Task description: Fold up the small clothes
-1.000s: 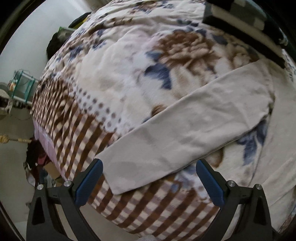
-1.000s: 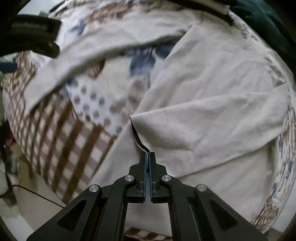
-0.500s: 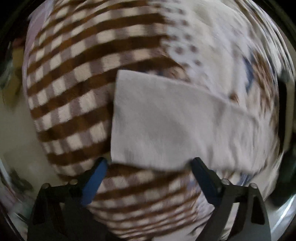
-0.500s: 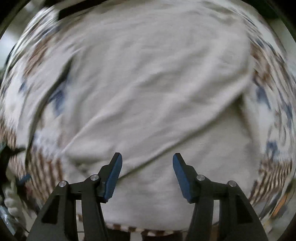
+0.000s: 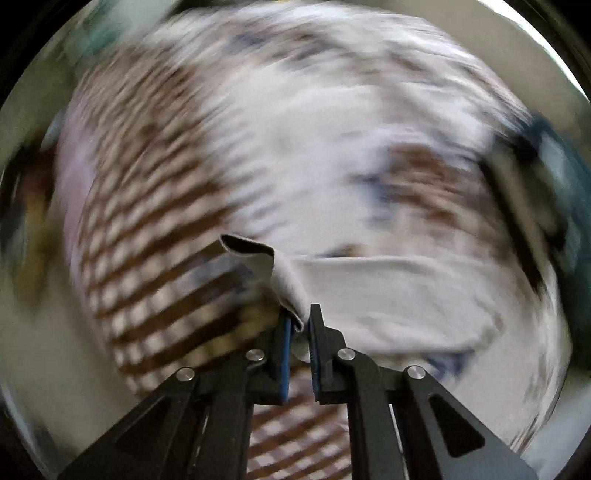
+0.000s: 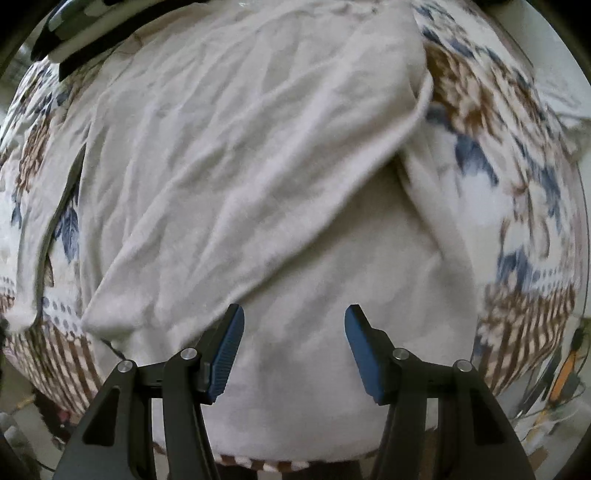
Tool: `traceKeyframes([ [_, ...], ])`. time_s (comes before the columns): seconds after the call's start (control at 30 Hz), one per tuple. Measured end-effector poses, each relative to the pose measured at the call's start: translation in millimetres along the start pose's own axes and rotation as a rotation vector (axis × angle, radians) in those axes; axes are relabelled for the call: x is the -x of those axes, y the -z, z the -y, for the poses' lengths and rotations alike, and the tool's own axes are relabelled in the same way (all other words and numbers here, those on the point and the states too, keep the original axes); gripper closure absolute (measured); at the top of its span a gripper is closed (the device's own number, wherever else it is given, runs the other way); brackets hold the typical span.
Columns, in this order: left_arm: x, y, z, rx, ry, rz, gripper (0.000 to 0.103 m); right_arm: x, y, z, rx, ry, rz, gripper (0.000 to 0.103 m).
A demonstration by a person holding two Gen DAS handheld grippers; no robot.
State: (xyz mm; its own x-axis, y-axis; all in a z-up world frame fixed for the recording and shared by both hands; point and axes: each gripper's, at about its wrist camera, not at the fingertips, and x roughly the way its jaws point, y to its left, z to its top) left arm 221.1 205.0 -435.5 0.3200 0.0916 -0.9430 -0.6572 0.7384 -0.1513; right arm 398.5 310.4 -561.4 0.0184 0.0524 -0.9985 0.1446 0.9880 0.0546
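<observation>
A cream long-sleeved top (image 6: 280, 192) lies spread on a bed with a floral and checked blanket (image 6: 517, 155). One sleeve (image 6: 258, 221) is folded across the body of the top. My right gripper (image 6: 293, 332) is open and empty just above the lower part of the top. My left gripper (image 5: 298, 325) is shut on the cuff end of the other sleeve (image 5: 284, 280) and holds it lifted off the blanket (image 5: 155, 206); the rest of that sleeve (image 5: 399, 295) trails to the right. The left wrist view is motion-blurred.
A black and white striped thing (image 6: 85, 33) lies at the far edge of the bed. The bed's near edge drops to the floor, with cables and an orange object (image 6: 565, 373) at the lower right.
My left gripper closed on the sleeve cuff and lifted it. My right gripper let go of the folded sleeve, opened, and moved over the body of the top.
</observation>
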Motion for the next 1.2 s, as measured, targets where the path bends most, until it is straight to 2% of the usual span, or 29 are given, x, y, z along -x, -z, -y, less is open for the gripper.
traceKeyframes([
  [0.03,9,0,22,-0.092,0.034,0.026,0.097,2,13,9,-0.018,-0.013,-0.006,0.044],
  [0.07,21,4,49,-0.192,0.075,0.050,0.097,4,9,30,-0.029,-0.020,-0.011,0.044],
  [0.17,53,37,131,-0.504,0.227,0.086,0.097,10,31,70,-0.065,-0.028,-0.024,0.044],
  [0.2,63,61,156,-0.617,0.290,0.076,0.097,6,32,99,-0.083,-0.022,-0.030,0.044],
  [0.3,79,130,220,-0.876,0.439,0.014,0.097,10,64,154,-0.153,-0.004,-0.047,0.044],
  [0.4,80,202,246,-1.082,0.536,-0.099,0.097,9,97,221,-0.254,0.006,-0.073,0.044],
  [0.47,75,244,248,-1.189,0.555,-0.158,0.097,7,123,260,-0.303,0.020,-0.097,0.044],
  [0.57,60,283,242,-1.292,0.545,-0.209,0.097,11,164,340,-0.348,0.033,-0.122,0.044],
  [0.63,53,307,241,-1.337,0.526,-0.239,0.096,12,196,377,-0.359,0.048,-0.131,0.044],
  [0.7,37,321,239,-1.385,0.476,-0.293,0.093,11,210,403,-0.374,0.026,-0.137,0.044],
  [0.77,24,322,238,-1.380,0.454,-0.371,0.093,15,231,427,-0.393,-0.023,-0.127,0.044],
  [0.8,20,319,235,-1.360,0.453,-0.406,0.093,24,226,438,-0.400,-0.042,-0.114,0.044],
  [0.83,20,315,230,-1.345,0.449,-0.414,0.085,28,230,441,-0.404,-0.061,-0.097,0.044],
  [0.87,20,309,224,-1.325,0.452,-0.423,0.069,34,231,446,-0.406,-0.082,-0.078,0.044],
  [0.9,21,300,218,-1.291,0.458,-0.440,0.058,39,234,453,-0.407,-0.101,-0.061,0.044],
  [0.93,22,290,213,-1.255,0.448,-0.446,0.033,44,235,458,-0.407,-0.124,-0.045,0.044],
  [0.97,22,281,208,-1.215,0.438,-0.442,0.024,48,238,469,-0.403,-0.151,-0.030,0.044],
  [1.07,19,243,178,-1.027,0.388,-0.398,0.024,50,241,491,-0.384,-0.210,-0.022,0.044],
  [1.13,6,218,150,-0.902,0.303,-0.363,0.024,45,250,506,-0.358,-0.261,-0.041,0.044],
  [1.2,-15,202,122,-0.806,0.184,-0.362,0.024,38,264,523,-0.329,-0.312,-0.072,0.044],
])
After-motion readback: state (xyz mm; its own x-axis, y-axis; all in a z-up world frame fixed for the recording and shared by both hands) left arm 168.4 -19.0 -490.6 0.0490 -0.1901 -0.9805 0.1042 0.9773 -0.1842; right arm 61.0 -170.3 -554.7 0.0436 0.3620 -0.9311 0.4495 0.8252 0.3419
